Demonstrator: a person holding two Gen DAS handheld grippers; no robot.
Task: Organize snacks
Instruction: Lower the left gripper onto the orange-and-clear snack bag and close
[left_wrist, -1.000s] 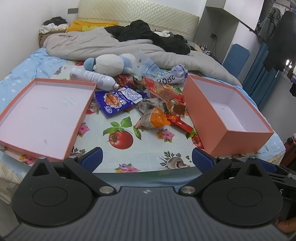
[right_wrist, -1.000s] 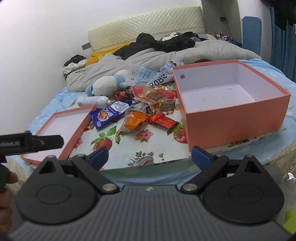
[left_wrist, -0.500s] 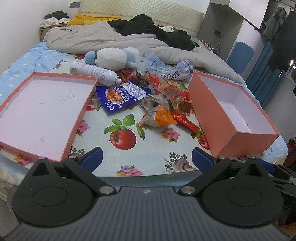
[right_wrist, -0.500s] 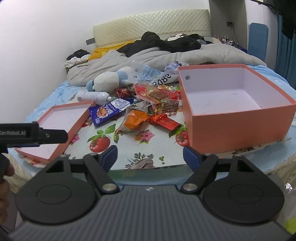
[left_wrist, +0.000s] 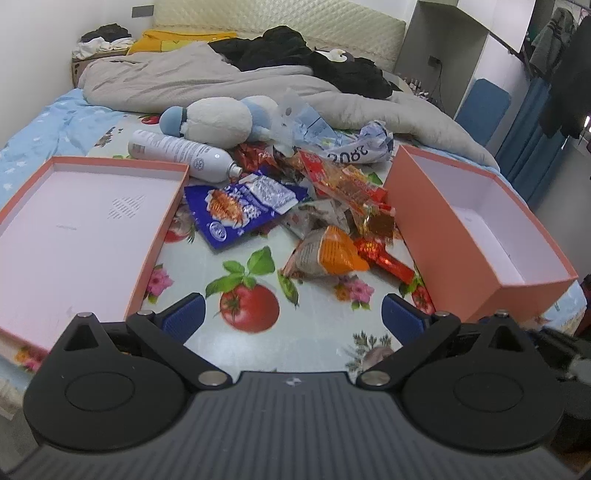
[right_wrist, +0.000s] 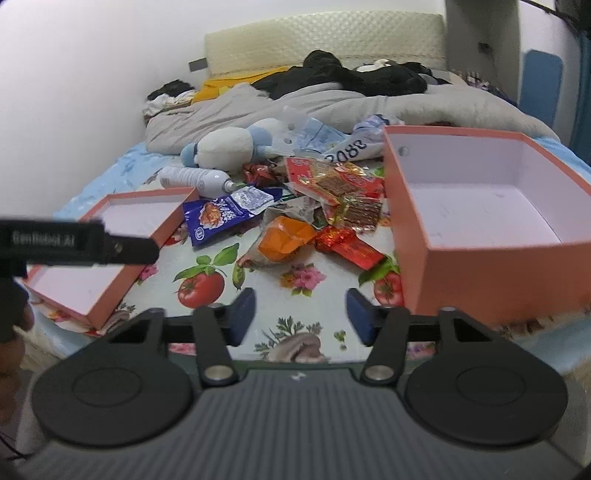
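A heap of snack packets lies on a fruit-print cloth between two salmon boxes: a blue packet (left_wrist: 240, 210) (right_wrist: 218, 214), an orange packet (left_wrist: 332, 254) (right_wrist: 284, 236), a red wrapper (left_wrist: 384, 254) (right_wrist: 351, 243) and red strip packs (left_wrist: 343, 184) (right_wrist: 332, 184). The deep box (left_wrist: 417, 210) (right_wrist: 480, 273) stands on the right, the shallow lid (left_wrist: 151, 243) (right_wrist: 118, 280) on the left. My left gripper (left_wrist: 291, 319) is open and empty over the cloth's near edge. My right gripper (right_wrist: 301, 314) has its jaws closing with nothing between them.
Behind the snacks lie a white spray bottle (left_wrist: 181, 155) (right_wrist: 192, 179), a white and blue plush toy (left_wrist: 218, 122) (right_wrist: 229, 146), crumpled plastic bags (left_wrist: 351, 147) and a grey duvet (left_wrist: 207, 81). The left gripper's body (right_wrist: 74, 242) crosses the right wrist view at left.
Both grippers have moved forward and down toward the bed, so the snacks look larger. The right gripper's fingers have drawn closer together. The left gripper's spread is unchanged.
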